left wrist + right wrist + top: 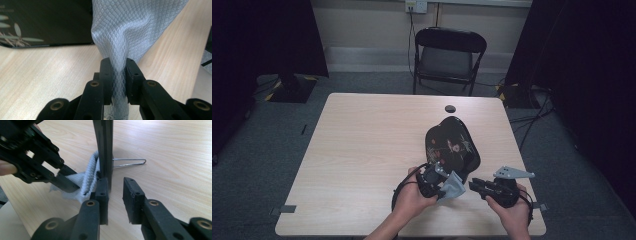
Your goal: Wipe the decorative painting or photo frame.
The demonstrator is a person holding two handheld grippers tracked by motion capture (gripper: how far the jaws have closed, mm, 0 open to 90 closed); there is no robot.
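A glossy black plate (452, 142) with a painted pattern stands tilted on the wooden table (362, 150), propped by a thin wire stand (130, 162). My left gripper (443, 185) is shut on a pale grey quilted cloth (454, 187) at the plate's near edge. In the left gripper view the cloth (130, 25) rises from between the jaws (118, 67), with the plate (50, 22) behind it. My right gripper (472, 186) sits just right of the cloth. Its jaws (115, 185) stand apart, and the plate's dark edge (103, 145) rises just beyond its left jaw, with the cloth (87, 180) bunched against it.
A small black round disc (450, 108) lies near the table's far edge. A black folding chair (449, 55) stands behind the table. Dark curtains hang at both sides, and cables run over the floor at the right. The table's left half is bare wood.
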